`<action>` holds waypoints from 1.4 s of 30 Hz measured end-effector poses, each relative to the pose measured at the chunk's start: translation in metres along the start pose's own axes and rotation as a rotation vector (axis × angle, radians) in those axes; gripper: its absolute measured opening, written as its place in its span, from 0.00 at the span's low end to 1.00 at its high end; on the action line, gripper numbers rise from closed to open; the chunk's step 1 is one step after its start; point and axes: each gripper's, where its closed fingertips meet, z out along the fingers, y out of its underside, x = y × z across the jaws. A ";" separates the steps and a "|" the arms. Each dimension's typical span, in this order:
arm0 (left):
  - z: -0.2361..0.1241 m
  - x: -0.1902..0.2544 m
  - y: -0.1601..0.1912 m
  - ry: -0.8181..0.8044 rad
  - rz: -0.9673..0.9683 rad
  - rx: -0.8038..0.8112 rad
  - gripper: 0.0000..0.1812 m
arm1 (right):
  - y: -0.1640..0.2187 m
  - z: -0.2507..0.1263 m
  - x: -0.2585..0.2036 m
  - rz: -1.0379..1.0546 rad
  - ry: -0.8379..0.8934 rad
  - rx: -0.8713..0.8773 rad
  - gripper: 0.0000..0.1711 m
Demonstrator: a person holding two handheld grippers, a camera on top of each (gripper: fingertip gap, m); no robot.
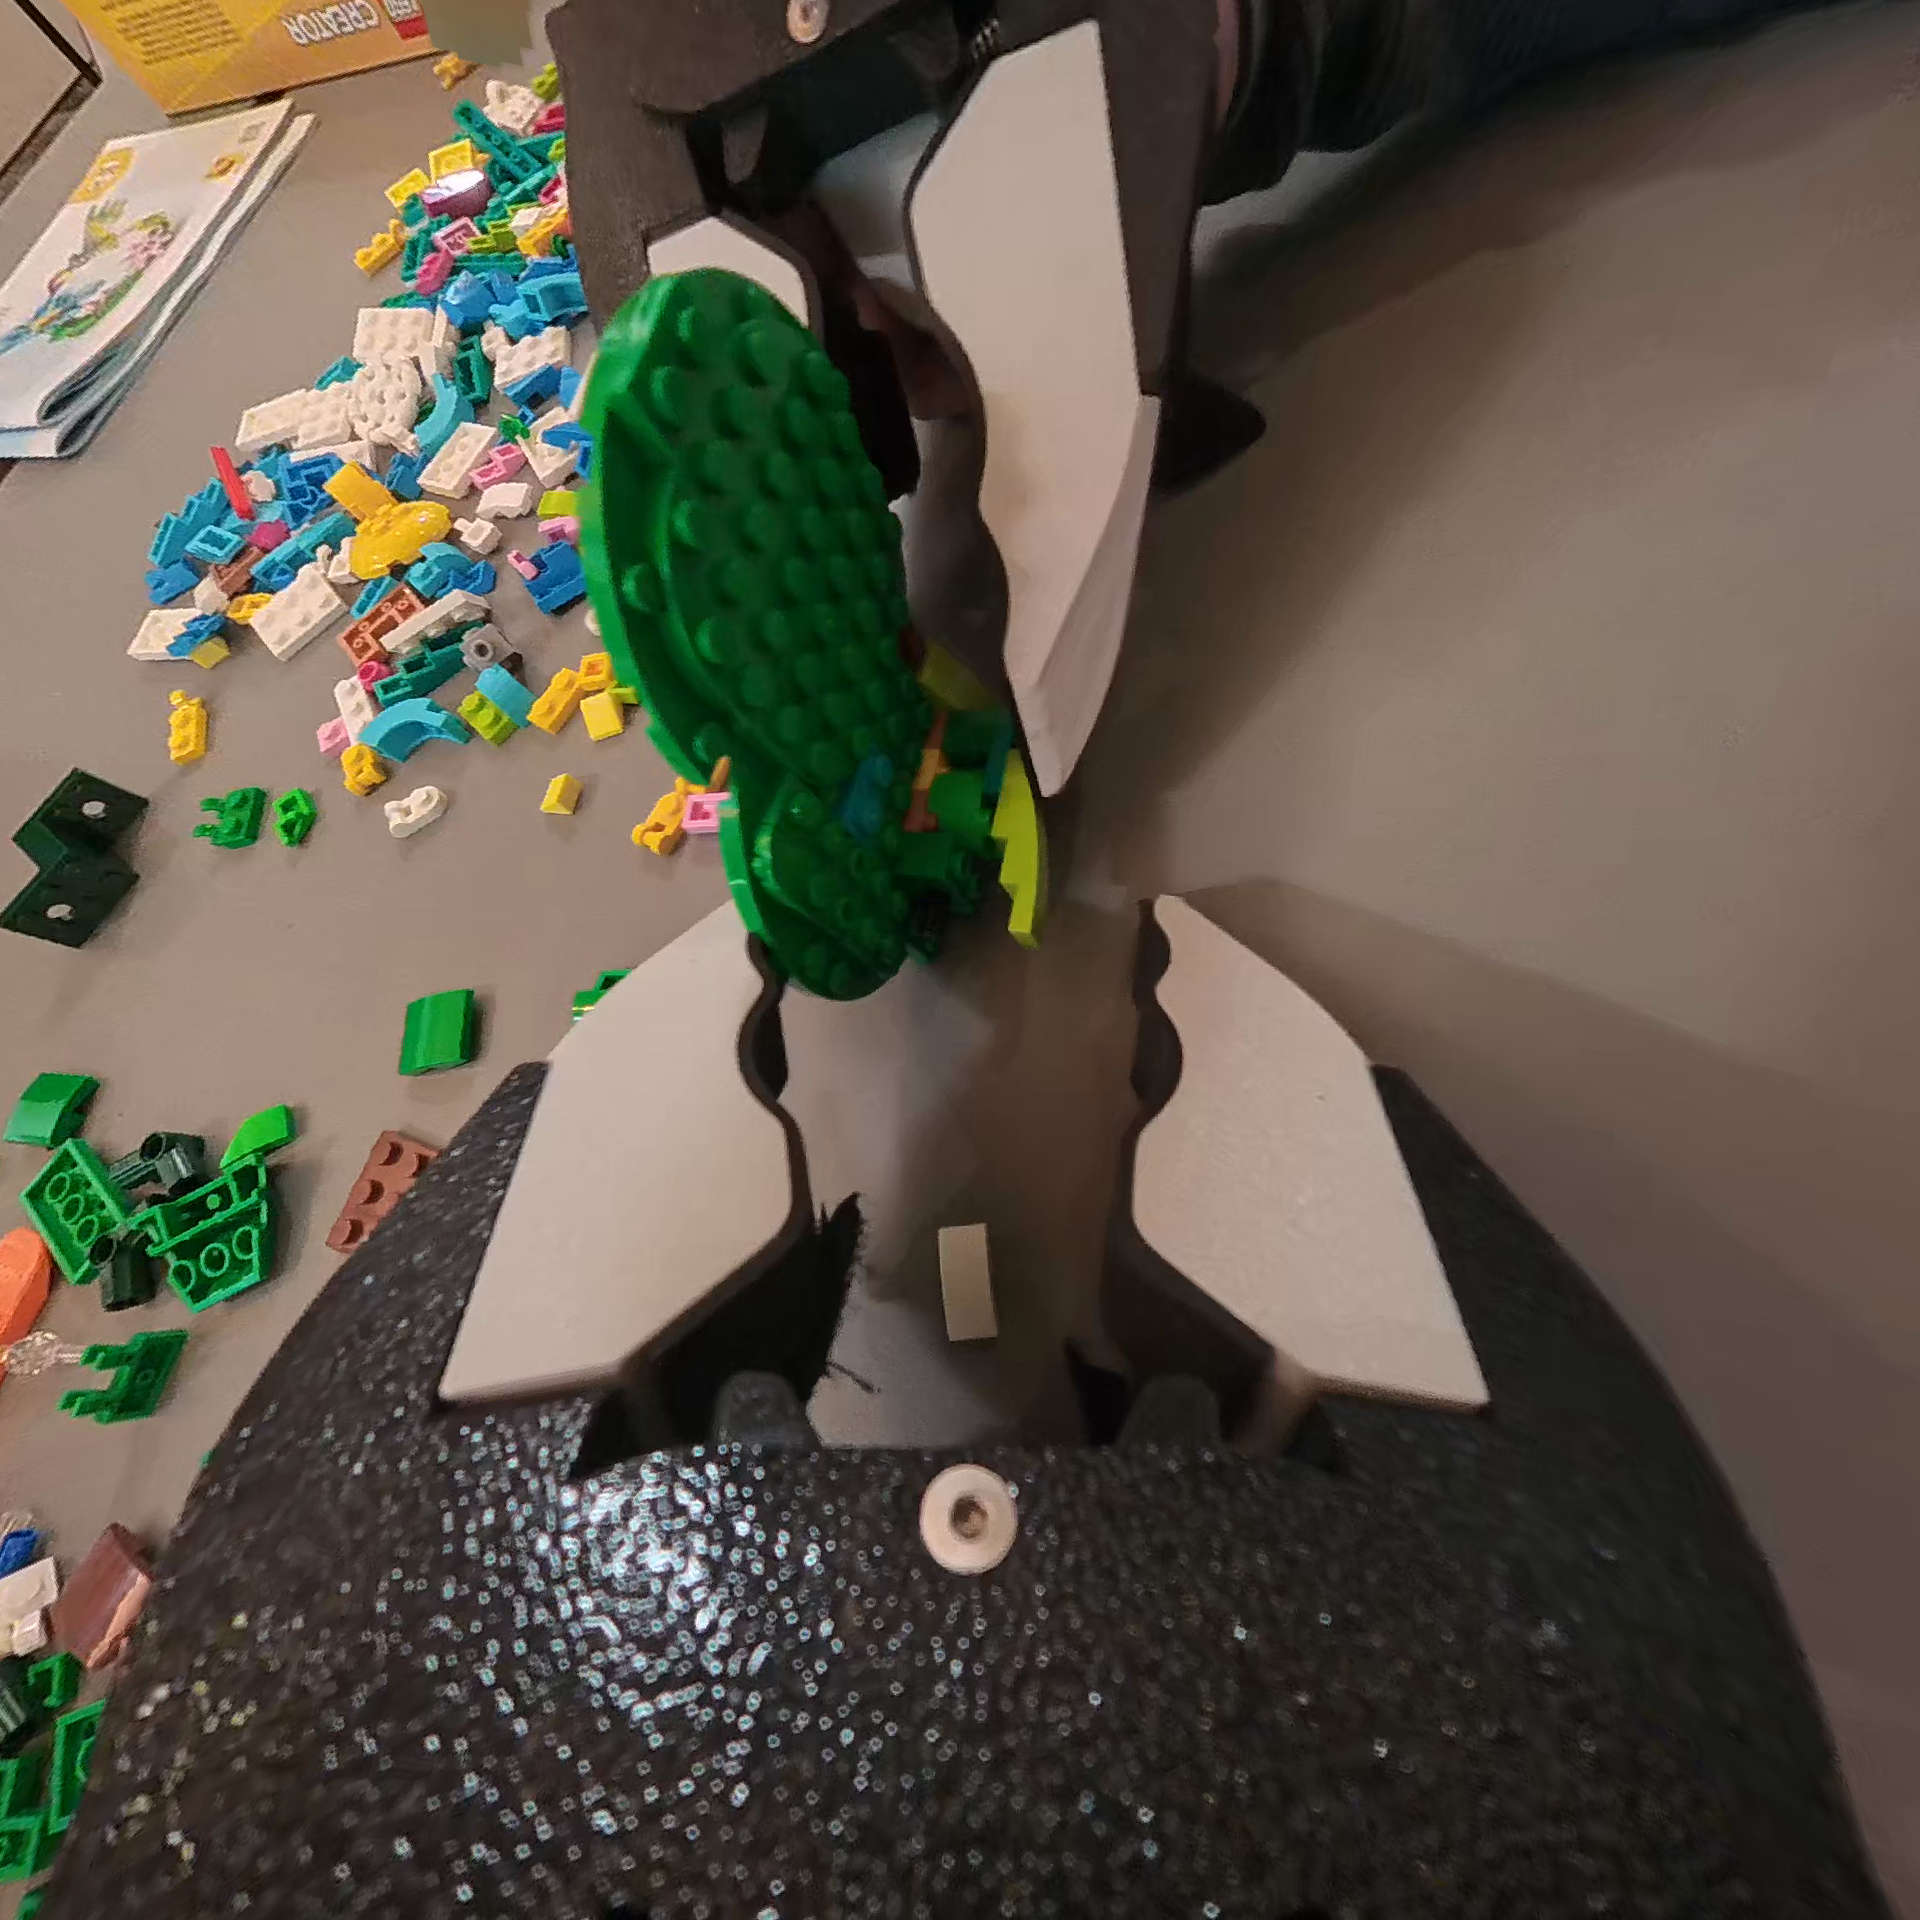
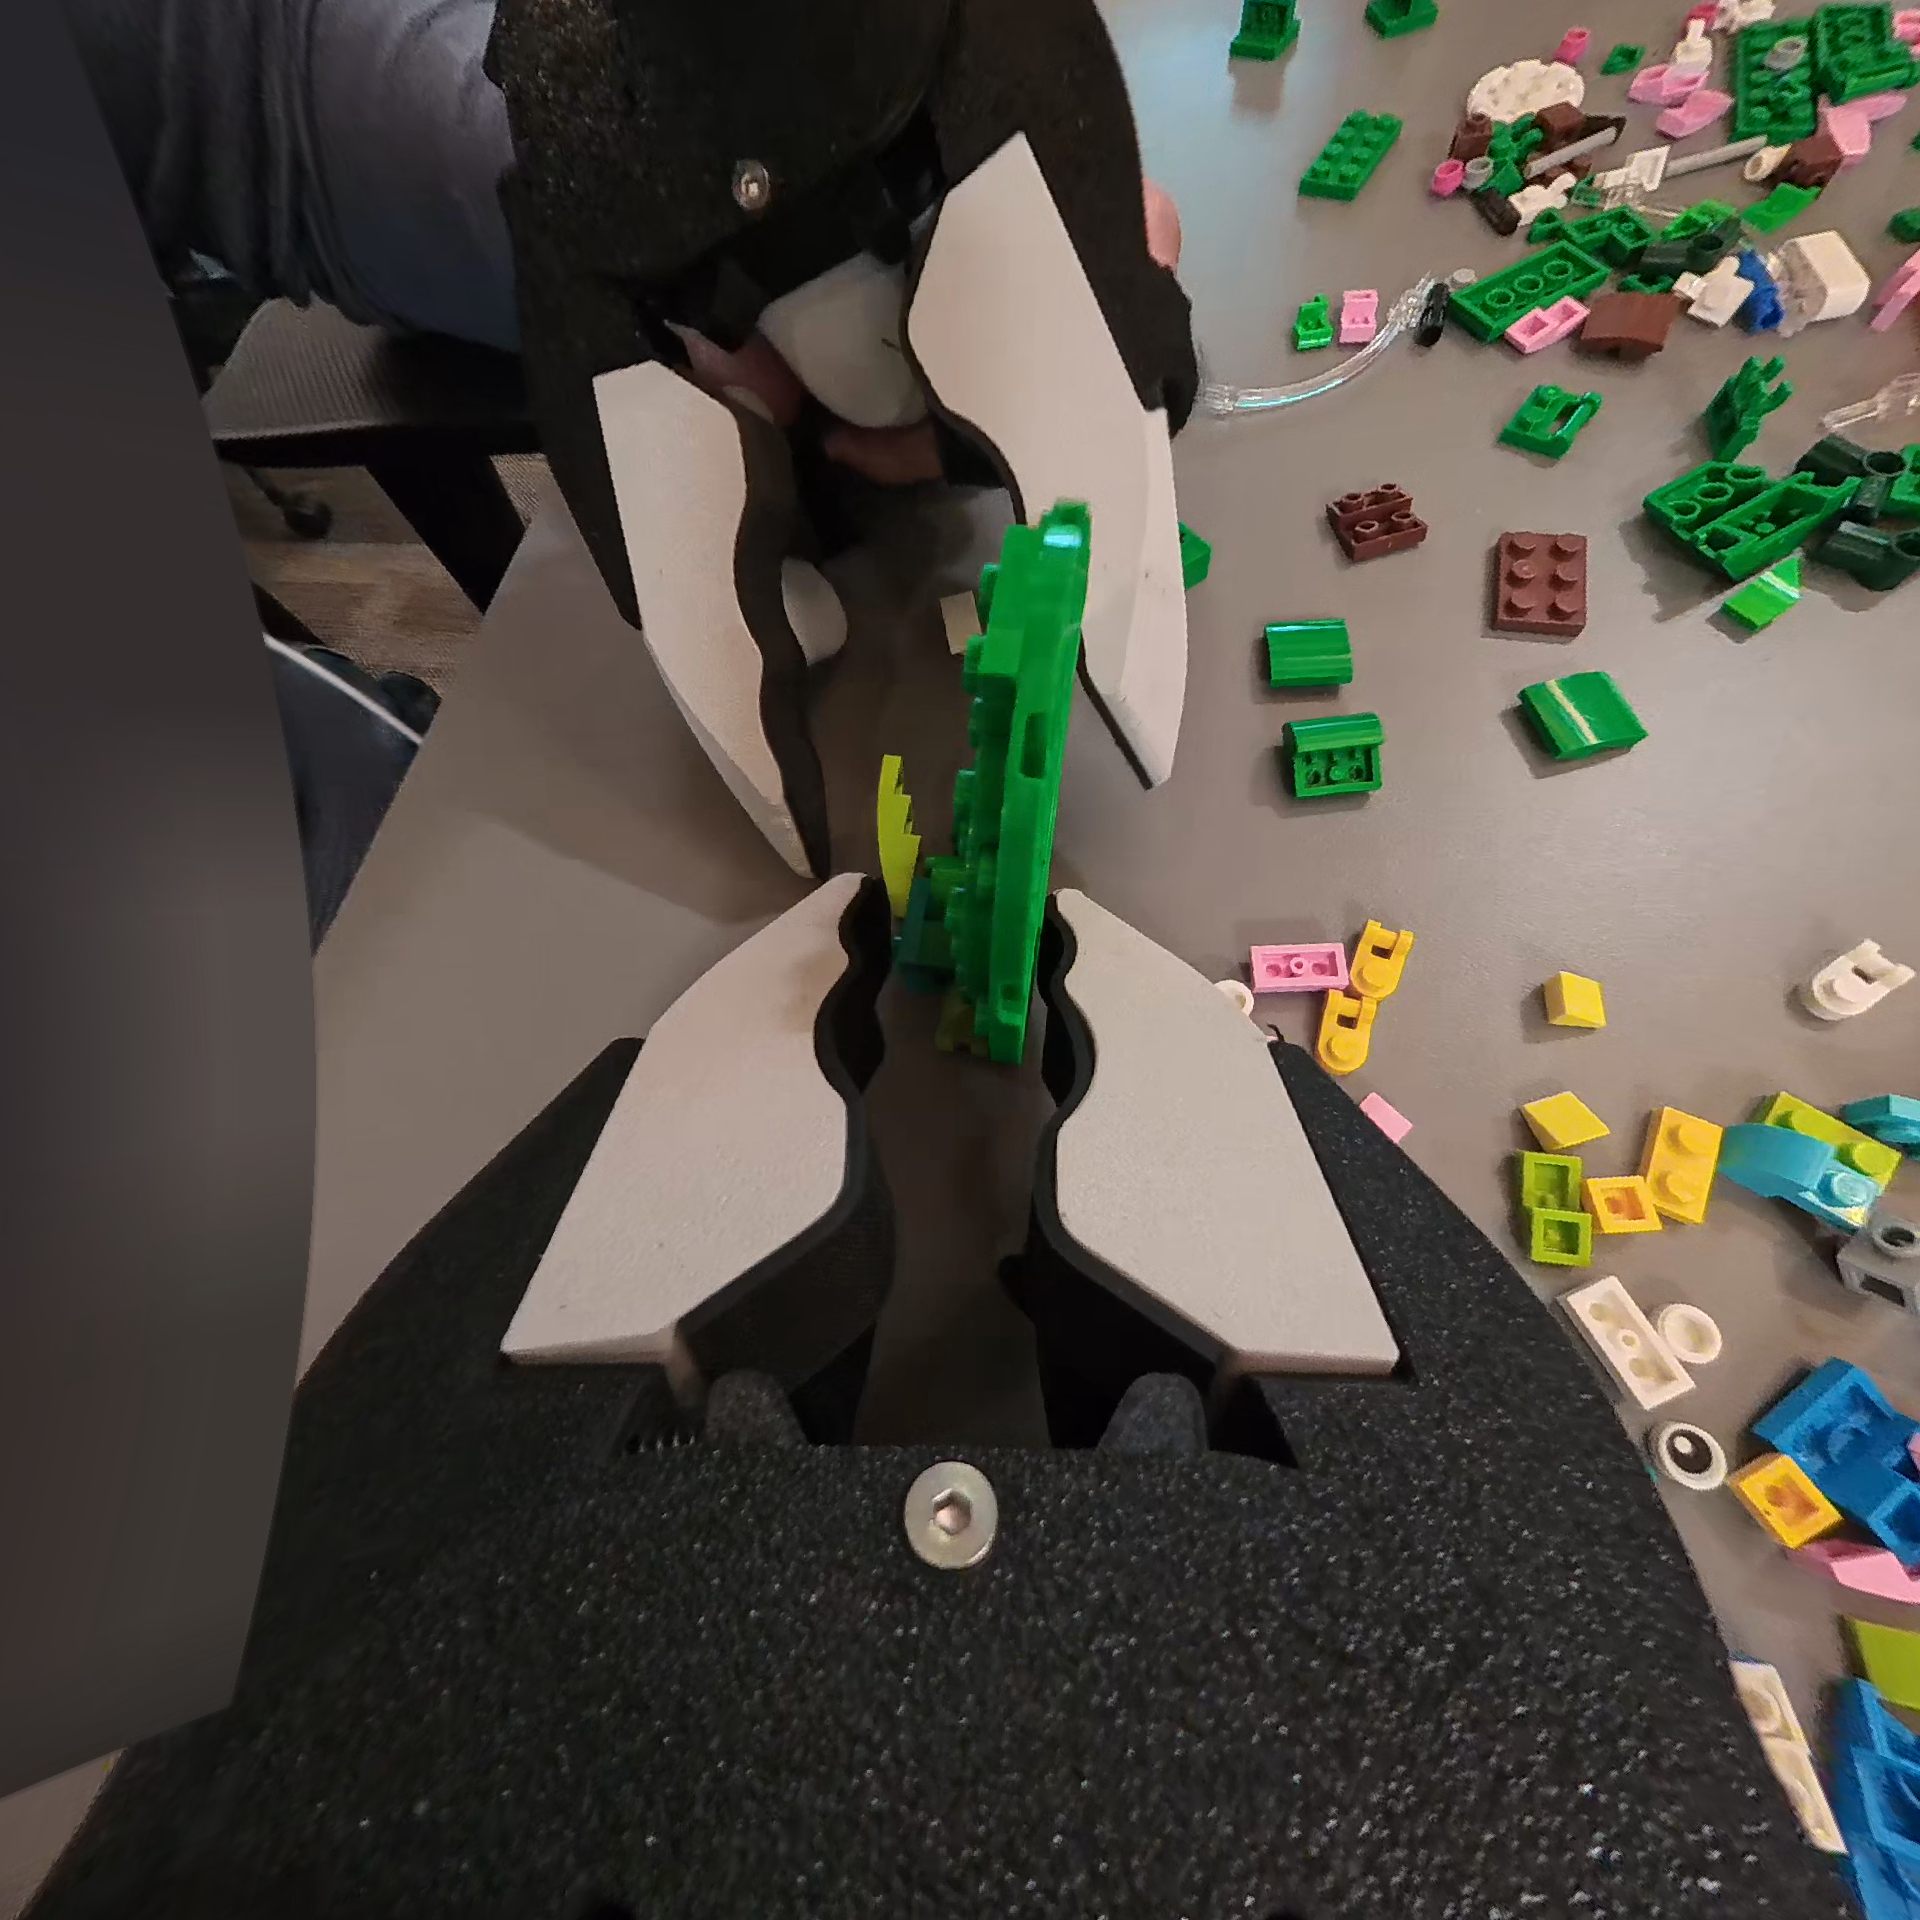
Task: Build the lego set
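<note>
A green round studded plate assembly (image 1: 769,582) with small green pieces and a lime leaf (image 1: 1013,831) stands on edge above the grey table. My right gripper (image 2: 961,899) is shut on its lower end, the end with the leaf (image 2: 896,821). In the left wrist view, a white finger (image 1: 1039,416) of the right gripper reaches in from the top. My left gripper (image 1: 951,920) is open. Its fingers straddle the other end of the plate (image 2: 1023,707), whose rim sits close to one finger (image 1: 665,1143).
A pile of loose coloured bricks (image 1: 416,468), an instruction booklet (image 1: 125,270) and a yellow box (image 1: 260,52) lie to the left. Green pieces (image 1: 156,1226) lie nearer. In the right wrist view, bricks (image 2: 1662,1174) cover the right side and the table edge (image 2: 416,779) runs on the left. My two grippers' fingertips are within a few centimetres of each other.
</note>
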 end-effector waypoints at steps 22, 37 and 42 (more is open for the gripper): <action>-0.005 -0.005 -0.005 -0.115 0.076 0.045 0.34 | 0.000 0.000 -0.001 -0.034 0.031 0.005 0.16; -0.025 -0.003 -0.008 -0.274 0.125 0.101 0.27 | 0.001 0.000 0.000 -0.057 0.064 -0.007 0.16; -0.021 0.008 -0.013 -0.195 0.073 0.106 0.23 | -0.005 -0.005 -0.005 -0.051 0.017 0.049 0.22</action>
